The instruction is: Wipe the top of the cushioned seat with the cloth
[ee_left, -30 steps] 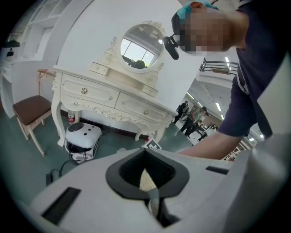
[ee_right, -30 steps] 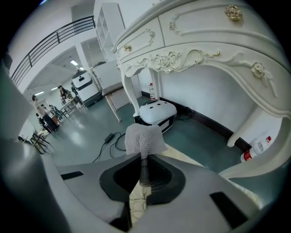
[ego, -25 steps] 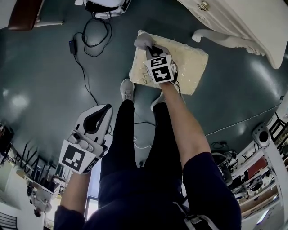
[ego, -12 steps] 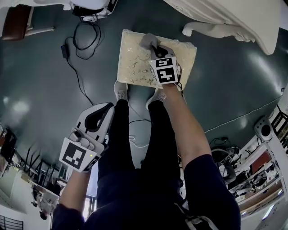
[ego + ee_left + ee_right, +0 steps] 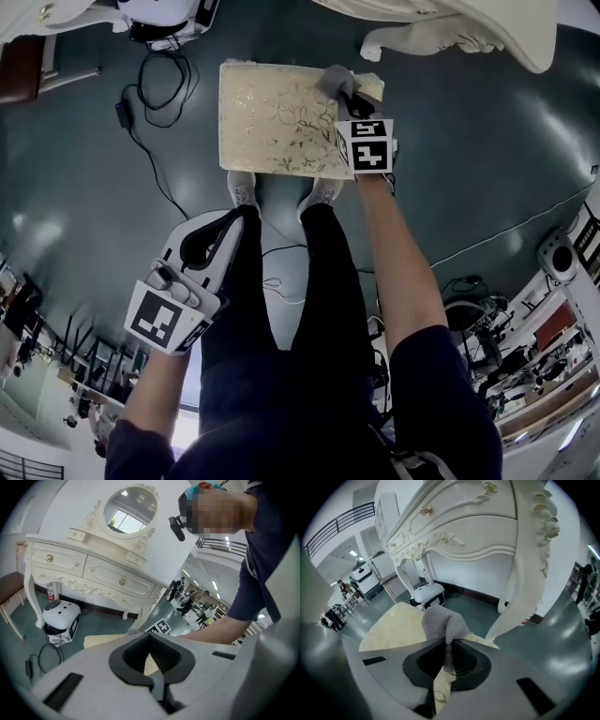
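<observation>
The cushioned seat (image 5: 277, 117) is a cream square with a gold floral pattern, on the floor ahead of the person's feet. A grey knitted cloth (image 5: 336, 82) rests on the seat's far right corner, and my right gripper (image 5: 349, 97) is shut on it. In the right gripper view the cloth (image 5: 440, 620) bunches up from between the jaws over the seat (image 5: 391, 625). My left gripper (image 5: 211, 246) hangs beside the person's left leg, well short of the seat, jaws shut with nothing in them. The left gripper view shows the seat (image 5: 101, 641) beyond the closed gripper (image 5: 152, 667).
A white carved dressing table (image 5: 469, 23) stands just past the seat, its leg (image 5: 412, 39) close to the cloth corner. A white device (image 5: 164, 14) and black cables (image 5: 141, 122) lie at the far left. The person's shoes (image 5: 242, 187) touch the seat's near edge.
My right gripper has dragged the cloth across the far edge of the seat, from its left corner to its right corner. The left gripper has stayed by the leg.
</observation>
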Demonstrator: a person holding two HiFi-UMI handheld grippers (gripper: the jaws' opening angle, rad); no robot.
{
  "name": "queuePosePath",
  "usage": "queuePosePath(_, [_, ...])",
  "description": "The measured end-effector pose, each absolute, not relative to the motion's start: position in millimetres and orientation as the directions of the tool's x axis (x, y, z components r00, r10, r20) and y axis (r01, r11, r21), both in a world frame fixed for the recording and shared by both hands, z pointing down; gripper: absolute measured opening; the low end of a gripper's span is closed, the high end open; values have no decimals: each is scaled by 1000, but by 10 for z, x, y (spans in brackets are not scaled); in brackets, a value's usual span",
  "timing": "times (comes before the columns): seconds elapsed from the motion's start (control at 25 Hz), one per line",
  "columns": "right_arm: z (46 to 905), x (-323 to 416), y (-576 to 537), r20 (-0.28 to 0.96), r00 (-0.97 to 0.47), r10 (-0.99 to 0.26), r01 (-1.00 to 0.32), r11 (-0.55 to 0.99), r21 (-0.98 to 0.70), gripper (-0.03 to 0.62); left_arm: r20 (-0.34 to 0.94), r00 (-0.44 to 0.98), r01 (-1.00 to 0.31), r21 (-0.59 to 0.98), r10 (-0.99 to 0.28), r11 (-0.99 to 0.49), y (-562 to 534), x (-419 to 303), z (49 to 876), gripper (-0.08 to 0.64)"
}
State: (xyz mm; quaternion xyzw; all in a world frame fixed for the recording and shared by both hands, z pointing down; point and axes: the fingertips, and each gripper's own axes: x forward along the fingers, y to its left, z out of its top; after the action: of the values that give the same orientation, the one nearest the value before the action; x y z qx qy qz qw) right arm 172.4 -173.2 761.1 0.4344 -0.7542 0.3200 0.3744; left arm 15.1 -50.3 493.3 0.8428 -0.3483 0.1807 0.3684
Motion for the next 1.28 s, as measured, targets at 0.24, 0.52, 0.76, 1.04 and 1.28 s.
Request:
queuePosePath(0.24, [7642,2215,-1678,849,-295,-439,-921,367,-131,37,555,706,-706,504,-439,-498,-480,422,4946,0])
queuePosePath(0.52, [7522,2258,-1660,847,-259,-463,-936,337,-102,37,547,710,-703,506,-444,-500,-415,257,4912,0])
queuePosePath(0.76, [7293,1325,-1595,812,-357,-461,-883,449,-133,37,530,697,-717,507,-483,-479,-394,-183,4805,0])
queuePosePath(1.04, [7204,-131,-1305,787,-499,-363,-775,593,-218,37,544,669,-743,515,-507,-428,-213,-824,4836,0])
queuePosePath(1.28, [7480,-619,-1055,827,-497,-264,-719,658,-222,37,548,654,-755,519,-522,-401,-84,-1134,4886,0])
